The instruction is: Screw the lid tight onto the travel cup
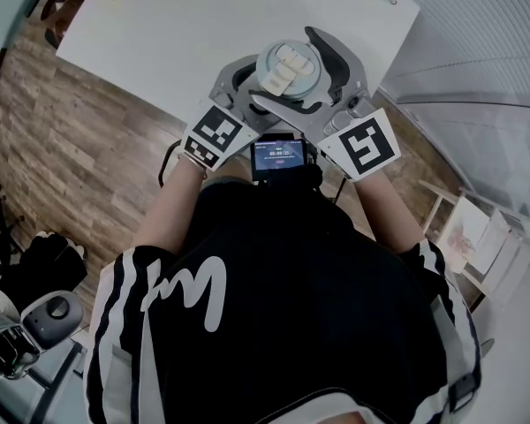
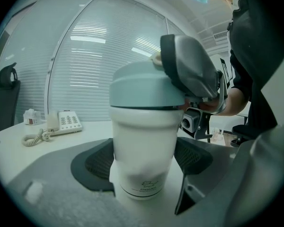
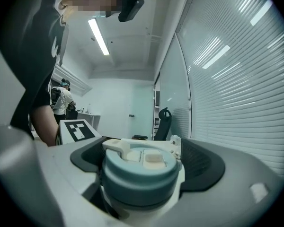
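I hold a white travel cup (image 2: 141, 145) off the table, over the table's near edge, with my left gripper (image 2: 144, 161) shut on its lower body; both dark pads (image 2: 98, 163) lie against its sides. A pale teal lid (image 1: 289, 69) with cream flip tabs sits on the cup. My right gripper (image 1: 311, 82) reaches round the lid (image 3: 141, 170) from the side, one jaw on each flank, pads touching its rim. In the left gripper view a grey jaw of the right gripper (image 2: 191, 70) leans on the lid (image 2: 142, 91). From the head view the lid hides the cup's body.
A white table (image 1: 203, 25) stretches ahead, with wood floor (image 1: 79, 148) to its left. A desk phone (image 2: 64, 123) with a coiled cord sits on the table, and an office chair (image 2: 7, 91) stands beyond. Window blinds (image 3: 246, 89) run along the right. Gear lies on the floor (image 1: 49, 316).
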Action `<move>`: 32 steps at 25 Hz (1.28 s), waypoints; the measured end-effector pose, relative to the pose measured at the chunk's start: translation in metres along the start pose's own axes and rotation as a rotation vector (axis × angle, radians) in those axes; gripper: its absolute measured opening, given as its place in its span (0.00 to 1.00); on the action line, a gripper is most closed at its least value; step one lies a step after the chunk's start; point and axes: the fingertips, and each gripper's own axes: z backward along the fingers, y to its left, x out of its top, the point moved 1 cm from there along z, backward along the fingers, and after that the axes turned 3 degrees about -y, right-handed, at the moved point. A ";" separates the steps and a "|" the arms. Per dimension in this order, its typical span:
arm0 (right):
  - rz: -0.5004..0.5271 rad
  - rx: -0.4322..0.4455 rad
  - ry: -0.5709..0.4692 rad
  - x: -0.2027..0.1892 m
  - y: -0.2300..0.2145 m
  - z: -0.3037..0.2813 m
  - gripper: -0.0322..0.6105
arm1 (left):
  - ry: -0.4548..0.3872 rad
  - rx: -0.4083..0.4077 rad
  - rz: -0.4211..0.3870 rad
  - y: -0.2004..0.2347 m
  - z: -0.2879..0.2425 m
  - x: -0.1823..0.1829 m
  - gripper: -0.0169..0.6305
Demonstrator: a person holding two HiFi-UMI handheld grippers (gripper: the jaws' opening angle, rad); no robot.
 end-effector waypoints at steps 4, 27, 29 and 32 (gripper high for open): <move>0.004 -0.035 -0.029 0.003 0.002 0.003 0.79 | 0.000 0.001 -0.002 0.000 -0.001 0.000 0.65; -0.148 0.968 0.128 -0.015 0.029 0.002 0.91 | -0.010 -0.022 0.002 -0.002 -0.002 0.001 0.65; -0.134 0.979 0.130 -0.015 0.030 0.002 0.89 | -0.013 -0.022 0.002 -0.002 -0.003 0.003 0.65; -0.120 0.964 0.124 -0.015 0.029 0.001 0.84 | -0.018 -0.021 0.003 -0.002 -0.003 0.003 0.65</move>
